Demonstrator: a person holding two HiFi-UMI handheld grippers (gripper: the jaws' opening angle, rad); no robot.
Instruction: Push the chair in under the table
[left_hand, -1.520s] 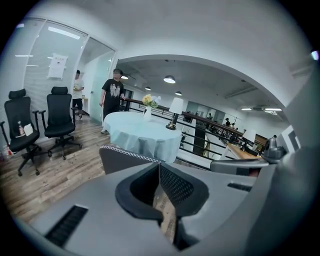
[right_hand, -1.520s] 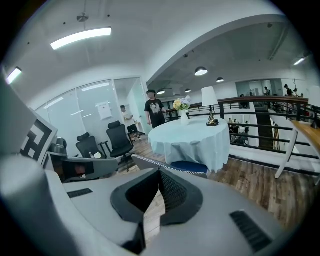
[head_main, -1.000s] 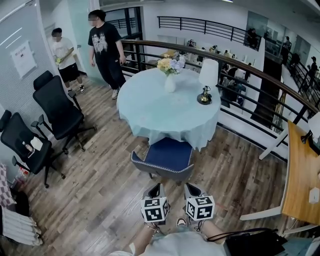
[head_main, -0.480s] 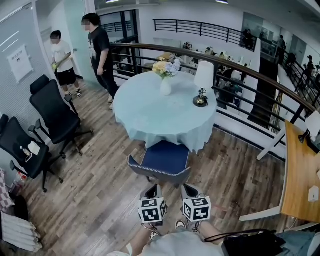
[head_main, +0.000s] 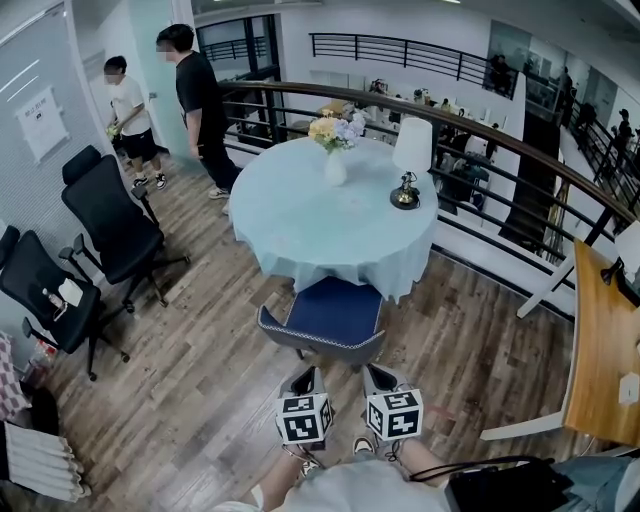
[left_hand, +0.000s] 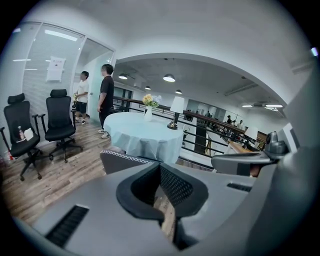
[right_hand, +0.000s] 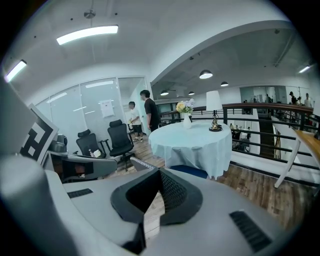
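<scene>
Chair (head_main: 325, 318): at table's (head_main: 300, 215) 6 o'clock; blue seat plain in head view, only grey back in left gripper view. Left gripper (head_main: 307, 378), right gripper (head_main: 380, 377): jaws closed, empty.

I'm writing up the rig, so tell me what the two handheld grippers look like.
The left gripper and right gripper look alike: pale grey bodies with two tapering jaws, lined inside with black mesh-textured pads, and dark vent-like slots on the outer faces. Each carries a white cube printed with black square markers.
</scene>
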